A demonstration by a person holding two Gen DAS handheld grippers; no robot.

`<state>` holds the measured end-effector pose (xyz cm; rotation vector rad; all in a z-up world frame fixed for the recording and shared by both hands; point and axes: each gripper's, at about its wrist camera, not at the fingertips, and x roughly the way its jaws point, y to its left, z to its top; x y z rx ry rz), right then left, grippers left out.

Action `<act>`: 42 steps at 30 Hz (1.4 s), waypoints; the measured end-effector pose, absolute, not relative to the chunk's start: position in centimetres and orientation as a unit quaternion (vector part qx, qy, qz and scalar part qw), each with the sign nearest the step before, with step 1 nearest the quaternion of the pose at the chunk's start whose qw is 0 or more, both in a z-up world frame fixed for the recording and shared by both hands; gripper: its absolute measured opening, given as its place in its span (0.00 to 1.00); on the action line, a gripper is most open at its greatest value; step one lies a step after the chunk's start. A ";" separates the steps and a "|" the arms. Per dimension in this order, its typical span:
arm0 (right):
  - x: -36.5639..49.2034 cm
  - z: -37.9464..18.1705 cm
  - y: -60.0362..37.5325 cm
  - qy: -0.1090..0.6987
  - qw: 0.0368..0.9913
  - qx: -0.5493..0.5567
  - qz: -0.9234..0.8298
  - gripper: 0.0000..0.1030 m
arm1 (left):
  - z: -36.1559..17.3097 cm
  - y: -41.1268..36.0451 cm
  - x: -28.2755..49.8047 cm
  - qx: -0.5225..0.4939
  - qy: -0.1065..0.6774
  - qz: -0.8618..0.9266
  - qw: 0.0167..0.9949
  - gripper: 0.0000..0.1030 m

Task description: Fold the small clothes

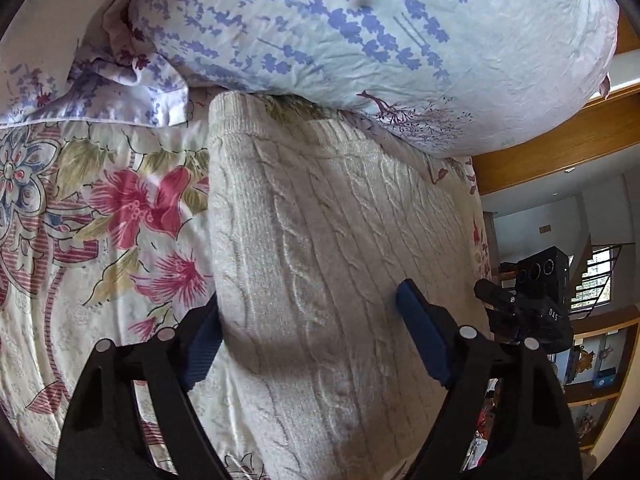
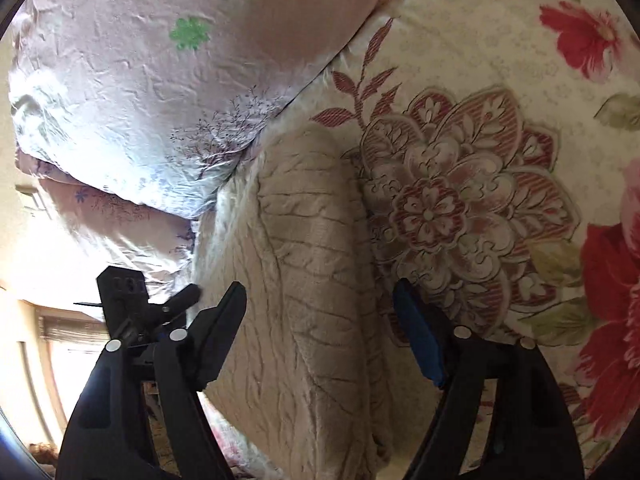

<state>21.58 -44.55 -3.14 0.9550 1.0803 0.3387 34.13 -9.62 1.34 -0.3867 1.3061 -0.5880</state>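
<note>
A bed [image 1: 100, 208] covered by a floral sheet fills both views, with a large pillow [image 1: 360, 40] in a lavender-print case lying across its far end. On the sheet lies a cream cable-knit sweater [image 1: 320, 220], already doubled into a long band; its far end reaches the pillow's lower edge and may tuck slightly under it. The band's long axis runs away from both cameras, straight ahead of the fingers.

The left gripper [image 1: 308, 332] straddles the sweater's near part, one finger at the knit's left edge, the other over its right portion, spread wide and pressing on nothing. The right gripper [image 2: 320, 320] stands likewise, its fingers [image 2: 416, 332] well apart on either side of a raised fold, gripping nothing. Both hands look about equally near, so the likely next move is a paired pinch of the near end to carry it toward the pillow.
</note>
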 end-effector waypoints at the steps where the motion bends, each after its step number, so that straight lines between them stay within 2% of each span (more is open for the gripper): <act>1: 21.5 -3.2 -44.3 0.489 0.740 0.434 0.160 0.66 | 1.4 -9.9 34.0 -0.175 0.594 -0.268 0.738 0.79; 15: 21.5 -5.3 -41.8 0.479 0.707 0.470 0.223 0.62 | 2.1 -15.1 32.1 -0.093 0.580 -0.243 0.772 0.69; 19: 21.6 -6.3 -40.4 0.481 0.702 0.476 0.223 0.45 | 2.1 -16.1 32.0 -0.082 0.574 -0.239 0.778 0.63; 22: 21.6 -7.1 -40.0 0.472 0.699 0.488 0.226 0.37 | 1.8 -16.0 32.4 -0.095 0.574 -0.243 0.777 0.59; 28: 21.4 -7.7 -39.8 0.472 0.695 0.495 0.221 0.37 | 1.5 -15.6 33.0 -0.121 0.576 -0.251 0.769 0.56; 30: 21.3 -7.6 -39.6 0.469 0.701 0.489 0.223 0.37 | 1.4 -15.1 33.2 -0.144 0.573 -0.255 0.766 0.47; 31: 21.3 -7.6 -39.5 0.462 0.700 0.494 0.230 0.32 | 1.4 -14.6 33.2 -0.158 0.570 -0.261 0.762 0.41; 34: 21.3 -6.9 -38.5 0.430 0.703 0.507 0.251 0.29 | 1.8 -13.3 33.0 -0.189 0.561 -0.280 0.756 0.35; 42: 22.8 -4.2 -32.3 0.399 0.691 0.507 0.327 0.28 | 5.5 -6.7 31.0 -0.246 0.518 -0.297 0.764 0.33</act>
